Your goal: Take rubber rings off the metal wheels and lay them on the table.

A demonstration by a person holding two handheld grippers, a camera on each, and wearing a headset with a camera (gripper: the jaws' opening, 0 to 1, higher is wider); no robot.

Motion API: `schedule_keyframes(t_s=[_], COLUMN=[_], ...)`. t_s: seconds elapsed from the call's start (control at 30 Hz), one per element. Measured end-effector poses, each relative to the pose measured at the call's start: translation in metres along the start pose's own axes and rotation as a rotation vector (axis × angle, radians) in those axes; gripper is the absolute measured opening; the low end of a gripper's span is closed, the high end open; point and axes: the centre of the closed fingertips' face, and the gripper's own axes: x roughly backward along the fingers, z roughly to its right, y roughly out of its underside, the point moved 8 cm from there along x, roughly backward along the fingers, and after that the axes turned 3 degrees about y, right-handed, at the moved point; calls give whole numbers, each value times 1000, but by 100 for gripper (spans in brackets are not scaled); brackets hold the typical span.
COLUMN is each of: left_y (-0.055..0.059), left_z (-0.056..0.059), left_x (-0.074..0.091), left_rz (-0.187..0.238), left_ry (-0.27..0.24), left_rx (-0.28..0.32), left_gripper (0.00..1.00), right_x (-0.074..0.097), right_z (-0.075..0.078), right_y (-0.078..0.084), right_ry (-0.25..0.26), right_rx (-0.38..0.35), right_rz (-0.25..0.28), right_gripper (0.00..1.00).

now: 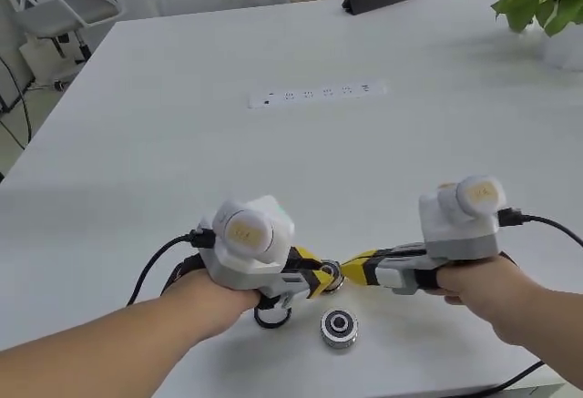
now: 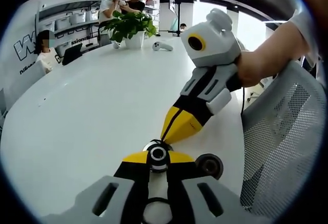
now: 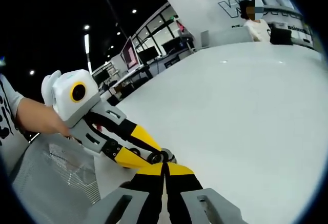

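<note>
While touching tips in head view, left gripper (image 1: pixel 321 276) and right gripper (image 1: pixel 347 272) are hovering beside a loose wheel (image 1: pixel 339 326) on the tabletop (image 1: pixel 182 161) | left gripper view: jaws are clamping a metal wheel (image 2: pixel 158 154) | right gripper view: jaws are sitting shut.

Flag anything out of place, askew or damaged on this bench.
Nothing stands out. The left hand-held gripper holds a metal wheel, and the right hand-held gripper meets it at the rim. A second wheel and what looks like a black ring lie flat on the white table; nothing spilled or broken.
</note>
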Motion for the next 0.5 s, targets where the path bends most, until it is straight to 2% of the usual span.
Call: schedule_keyframes(t_s=[0.17,0.5], left_y=[0,0], left_z=[0,0], left_x=[0,-1], left_rz=[2,12], left_ry=[0,-2], left_rx=[-1,1], left_gripper=[7,7], right_x=[-3,-2], right_z=[-4,-4], right_y=[-1,0], right_ry=[-18,-38], right_rx=[9,-20], right_rz=[-2,12], right_gripper=[0,0])
